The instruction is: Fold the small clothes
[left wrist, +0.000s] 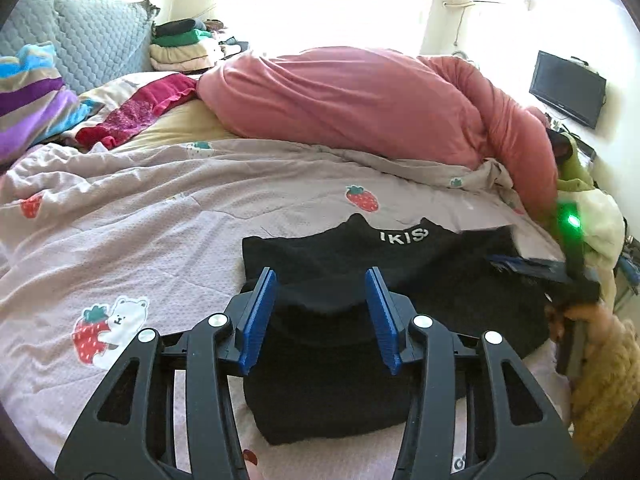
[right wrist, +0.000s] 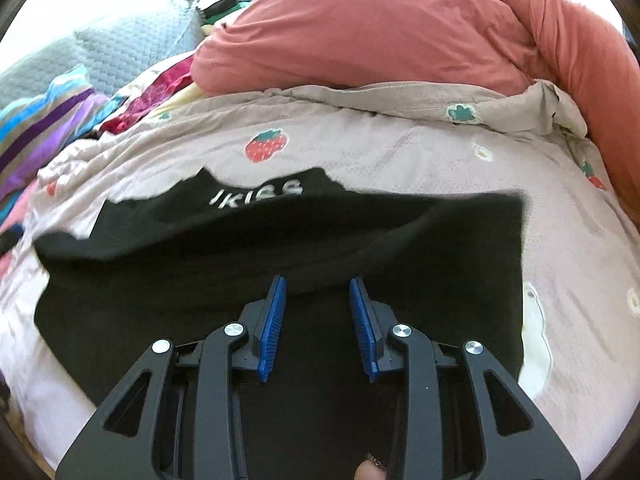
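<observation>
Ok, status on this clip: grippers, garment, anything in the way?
Left hand-held gripper open, empty, over black garment. Right hand-held gripper open, empty, over it too. Garment partly folded on strawberry bedspread. Nothing in the way.

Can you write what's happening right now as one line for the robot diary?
stage: folding | item: black garment on strawberry bedsheet | left gripper: open, empty | right gripper: open, empty

The left gripper is hovering over the black garment, pointing downward, its blue pads standing apart with nothing pressed between them. The right gripper is hanging over the same garment's nearer part, jaws parted and empty. A fingertip is showing behind it.
</observation>
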Demonstrator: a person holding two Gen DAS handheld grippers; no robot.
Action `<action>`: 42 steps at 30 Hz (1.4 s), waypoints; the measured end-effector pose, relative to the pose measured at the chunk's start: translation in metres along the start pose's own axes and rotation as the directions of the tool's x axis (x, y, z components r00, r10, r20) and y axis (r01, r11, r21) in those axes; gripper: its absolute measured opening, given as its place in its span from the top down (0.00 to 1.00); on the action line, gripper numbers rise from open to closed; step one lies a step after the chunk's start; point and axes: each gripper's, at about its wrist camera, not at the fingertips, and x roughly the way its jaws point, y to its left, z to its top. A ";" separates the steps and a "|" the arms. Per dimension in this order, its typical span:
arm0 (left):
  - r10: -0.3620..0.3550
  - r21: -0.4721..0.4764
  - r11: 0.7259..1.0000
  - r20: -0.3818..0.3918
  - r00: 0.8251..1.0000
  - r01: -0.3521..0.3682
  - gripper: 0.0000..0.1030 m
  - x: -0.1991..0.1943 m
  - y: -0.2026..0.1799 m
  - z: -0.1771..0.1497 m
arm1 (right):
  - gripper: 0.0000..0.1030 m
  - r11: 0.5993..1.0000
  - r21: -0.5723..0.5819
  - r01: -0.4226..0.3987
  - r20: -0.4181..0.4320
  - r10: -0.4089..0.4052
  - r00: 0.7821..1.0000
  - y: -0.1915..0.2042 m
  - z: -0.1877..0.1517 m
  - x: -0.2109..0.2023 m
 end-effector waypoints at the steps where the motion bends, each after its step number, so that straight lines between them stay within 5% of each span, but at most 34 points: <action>1: -0.007 0.006 1.000 -0.006 1.000 0.007 0.63 0.000 -0.002 -0.001 | 0.70 1.000 0.010 -0.001 -0.001 0.001 1.000 -0.002 0.004 0.002; 7: -0.057 -0.003 0.998 -0.171 0.984 0.057 0.62 0.033 -0.011 -0.020 | 0.68 0.996 0.084 0.015 0.006 -0.016 1.000 -0.014 0.022 0.007; 11: -0.034 -0.021 0.999 -0.255 0.966 0.030 0.62 0.057 -0.007 -0.029 | 0.68 0.994 0.108 0.019 0.047 -0.025 0.999 -0.022 0.020 -0.008; 16: -0.052 0.002 0.999 -0.232 0.971 0.054 0.53 0.074 -0.011 -0.012 | 0.63 0.988 0.153 0.029 0.074 -0.041 0.996 -0.042 0.011 -0.024; 22: -0.133 -0.134 0.985 -0.171 0.976 0.111 0.52 0.096 0.016 0.025 | 0.59 0.975 0.211 0.065 0.066 -0.080 0.995 -0.072 -0.001 -0.035; 28: -0.058 -0.228 0.973 -0.066 0.996 0.042 0.51 0.086 0.060 0.052 | 0.50 0.973 0.204 0.107 0.044 -0.119 0.992 -0.087 -0.005 -0.035; 33: 0.008 -0.281 0.958 -0.153 0.988 -0.051 0.49 0.099 0.086 0.031 | 0.48 0.975 0.203 0.087 0.009 -0.090 0.996 -0.090 0.000 -0.018; 38: -0.012 -0.254 0.966 -0.214 0.977 -0.044 0.49 0.116 0.079 0.020 | 0.48 0.965 0.257 0.055 -0.016 -0.053 0.998 -0.100 0.003 0.001; 42: 0.051 -0.149 0.985 -0.217 0.975 -0.085 0.69 0.122 0.064 0.017 | 0.52 0.960 0.279 0.020 -0.023 -0.014 1.000 -0.107 -0.003 0.009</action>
